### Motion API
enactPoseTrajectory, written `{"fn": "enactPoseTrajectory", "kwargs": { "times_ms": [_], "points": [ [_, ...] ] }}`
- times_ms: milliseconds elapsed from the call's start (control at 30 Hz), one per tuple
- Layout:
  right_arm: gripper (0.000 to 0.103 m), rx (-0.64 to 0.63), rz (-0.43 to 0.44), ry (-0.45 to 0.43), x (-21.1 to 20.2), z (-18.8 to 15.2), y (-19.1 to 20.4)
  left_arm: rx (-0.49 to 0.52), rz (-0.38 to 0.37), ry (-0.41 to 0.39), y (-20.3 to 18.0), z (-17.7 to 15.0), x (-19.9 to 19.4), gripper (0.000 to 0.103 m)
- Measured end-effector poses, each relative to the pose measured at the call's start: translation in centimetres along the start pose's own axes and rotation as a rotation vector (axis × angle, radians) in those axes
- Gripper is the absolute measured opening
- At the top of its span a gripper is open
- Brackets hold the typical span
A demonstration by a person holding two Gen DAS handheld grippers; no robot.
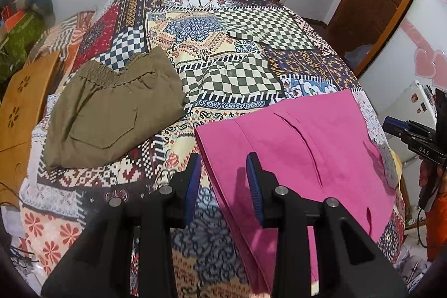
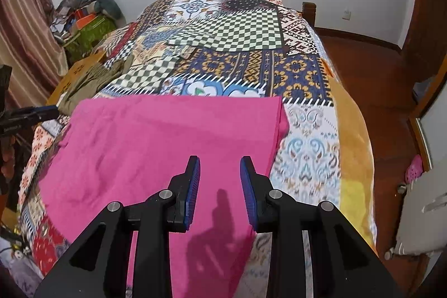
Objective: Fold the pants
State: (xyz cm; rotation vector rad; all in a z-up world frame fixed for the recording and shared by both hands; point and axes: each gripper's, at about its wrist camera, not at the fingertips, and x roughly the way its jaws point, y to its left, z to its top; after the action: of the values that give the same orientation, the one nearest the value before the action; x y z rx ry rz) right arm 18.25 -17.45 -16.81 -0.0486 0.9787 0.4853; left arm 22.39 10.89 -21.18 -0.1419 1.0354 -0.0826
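Pink pants [image 1: 301, 147] lie flat on the patchwork bedspread [image 1: 223, 52], partly folded, with their far edge straight. They also show in the right wrist view [image 2: 156, 147]. My left gripper [image 1: 223, 161] is open and empty, hovering over the pants' left edge. My right gripper [image 2: 220, 162] is open and empty, above the pants' right side near their near edge. The right gripper appears at the right edge of the left wrist view [image 1: 405, 133]. The left gripper appears at the left edge of the right wrist view [image 2: 33, 113].
Folded olive pants [image 1: 111, 113] lie on the bed to the left, also seen in the right wrist view [image 2: 89, 80]. A brown cardboard box [image 1: 19, 108] stands beside the bed's left side. A clutter pile [image 2: 86, 18] sits at far left. Wooden floor [image 2: 377, 69] lies right of the bed.
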Motion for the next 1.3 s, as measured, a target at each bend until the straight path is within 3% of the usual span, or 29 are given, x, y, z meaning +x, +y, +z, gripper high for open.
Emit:
{"fn": "enactPoseTrajectory", "kwargs": {
  "times_ms": [300, 667, 767, 867, 933, 1100, 1200, 1300],
  "points": [
    [0.027, 0.042, -0.048, 0.016, 3.4, 2.1, -2.7, -0.033, -0.038, 0.046, 1.0, 1.1, 3.2, 0.033],
    [0.029, 0.083, -0.045, 0.05, 7.3, 3.2, -4.6, -0.056, -0.073, 0.084, 1.7, 1.4, 5.6, 0.033],
    [0.037, 0.081, -0.042, 0.041, 7.7, 3.2, -4.7, -0.062, -0.084, 0.08, 1.8, 1.5, 5.8, 0.029],
    [0.037, 0.082, -0.028, 0.034, 8.2, 3.3, -4.8, -0.063, -0.085, 0.073, 1.8, 1.6, 5.8, 0.021],
    [0.037, 0.084, -0.022, 0.026, 8.5, 3.3, -4.8, -0.062, -0.111, 0.073, 1.8, 1.7, 5.8, 0.01],
    [0.037, 0.097, -0.003, 0.005, 8.7, 3.4, -5.1, -0.053, -0.1, 0.058, 1.6, 1.6, 5.6, 0.005],
    [0.02, 0.079, 0.001, 0.009, 8.9, 3.6, -4.9, -0.051, -0.099, 0.04, 1.4, 1.7, 5.3, 0.004],
    [0.011, 0.044, -0.023, -0.009, 8.9, 3.6, -4.5, -0.052, -0.095, 0.006, 1.5, 1.8, 4.7, 0.003]
  ]
}}
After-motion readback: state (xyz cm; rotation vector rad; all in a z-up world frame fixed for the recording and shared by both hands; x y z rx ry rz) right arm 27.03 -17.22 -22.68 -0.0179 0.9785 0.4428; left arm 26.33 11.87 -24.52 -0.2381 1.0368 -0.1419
